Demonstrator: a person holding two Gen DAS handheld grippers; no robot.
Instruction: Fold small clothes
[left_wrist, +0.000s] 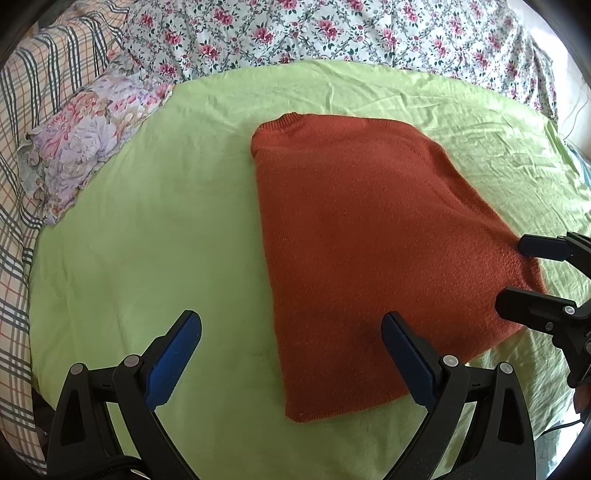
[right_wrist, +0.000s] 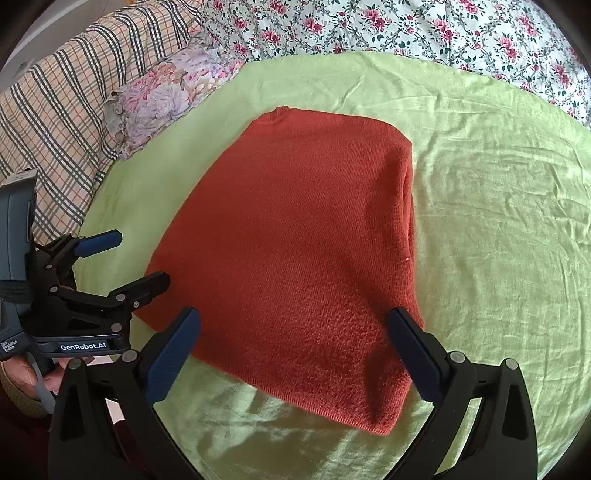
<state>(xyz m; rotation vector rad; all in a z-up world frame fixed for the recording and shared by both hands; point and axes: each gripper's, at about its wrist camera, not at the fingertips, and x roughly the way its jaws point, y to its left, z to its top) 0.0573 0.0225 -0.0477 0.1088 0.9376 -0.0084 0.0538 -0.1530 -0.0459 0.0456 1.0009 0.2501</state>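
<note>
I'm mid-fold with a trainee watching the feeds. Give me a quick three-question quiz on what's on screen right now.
1. True or false: the left hand-held gripper is clamped on the red sweater.
2. Multiple choice: what does the sweater lie on? A) plaid blanket B) green sheet C) bare floor
3. Fill in: beyond the sheet's far-left corner lies a floral ____.

Key
1. False. Both it and the right hand-held gripper stand open, holding nothing.
2. B, the green sheet; the sweater lies flat, sleeves out of sight, folded edge along its right side in the right wrist view.
3. Pillow, next to the plaid blanket.
</note>
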